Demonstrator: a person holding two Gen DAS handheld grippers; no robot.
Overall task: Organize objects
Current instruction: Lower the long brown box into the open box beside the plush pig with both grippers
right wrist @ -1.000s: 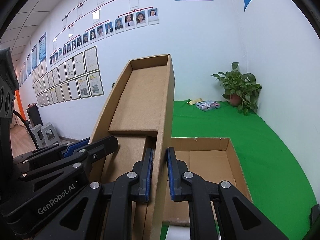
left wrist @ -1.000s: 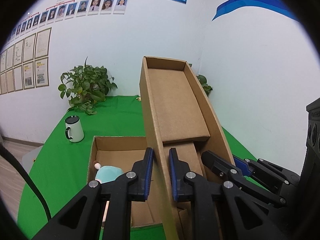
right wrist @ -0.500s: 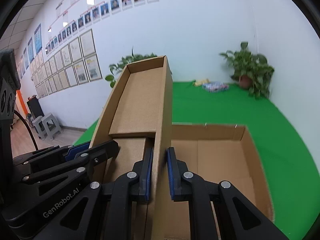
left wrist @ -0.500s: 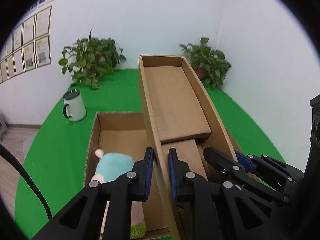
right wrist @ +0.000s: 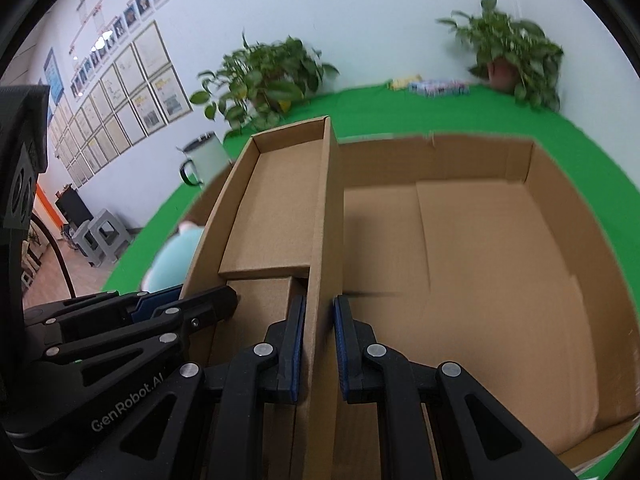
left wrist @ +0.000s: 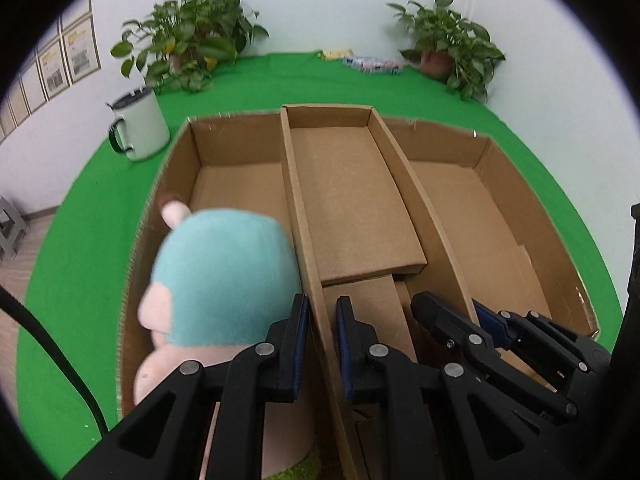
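A narrow open cardboard tray [left wrist: 352, 208] lies lengthwise inside a large open cardboard box [left wrist: 516, 216]. My left gripper [left wrist: 322, 344] is shut on the tray's left wall. My right gripper [right wrist: 319, 344] is shut on its right wall [right wrist: 326, 240]. A plush toy with a teal head [left wrist: 220, 280] sits in the box just left of the tray, partly under my left gripper. In the right wrist view the toy [right wrist: 176, 256] shows behind the tray and the box floor [right wrist: 480, 264] to the right is bare.
The box stands on a green cloth [left wrist: 80, 240]. A white mug with a dark handle [left wrist: 138, 126] stands left of the box. Two potted plants [left wrist: 188, 48] [left wrist: 448, 48] and a small packet [left wrist: 372, 65] are at the back by the wall.
Both grippers have tipped the tray from steeply tilted up down into the big box. The views now look down, and the plush toy appears much closer.
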